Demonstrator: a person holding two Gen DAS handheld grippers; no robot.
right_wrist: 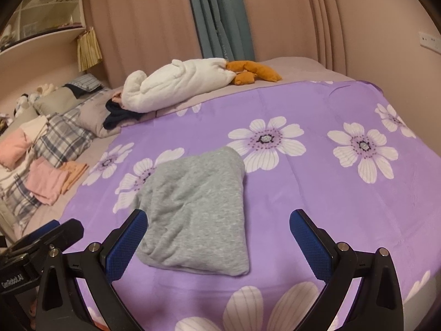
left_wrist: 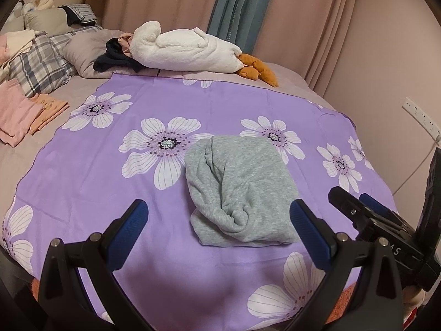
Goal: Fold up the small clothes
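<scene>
A grey garment (left_wrist: 241, 190) lies folded into a rough rectangle on the purple flowered cloth (left_wrist: 115, 171); the right wrist view shows the same grey garment (right_wrist: 195, 212) on the purple cloth (right_wrist: 317, 193). My left gripper (left_wrist: 220, 218) hovers open just in front of it, its right blue pad (left_wrist: 308, 234) close to the garment's near right corner. My right gripper (right_wrist: 217, 226) is open too, with its left pad (right_wrist: 128, 242) beside the garment's near left edge. Nothing is held. The right gripper's body (left_wrist: 386, 229) shows at the right edge of the left wrist view.
Folded pink and orange clothes (left_wrist: 24, 115) sit at the left by a plaid pillow (left_wrist: 38, 63). A white plush goose (left_wrist: 187, 49) and a dark garment (left_wrist: 118, 59) lie at the bed's far side. Curtains (left_wrist: 289, 13) hang behind. The purple cloth's near edge hangs over the bed.
</scene>
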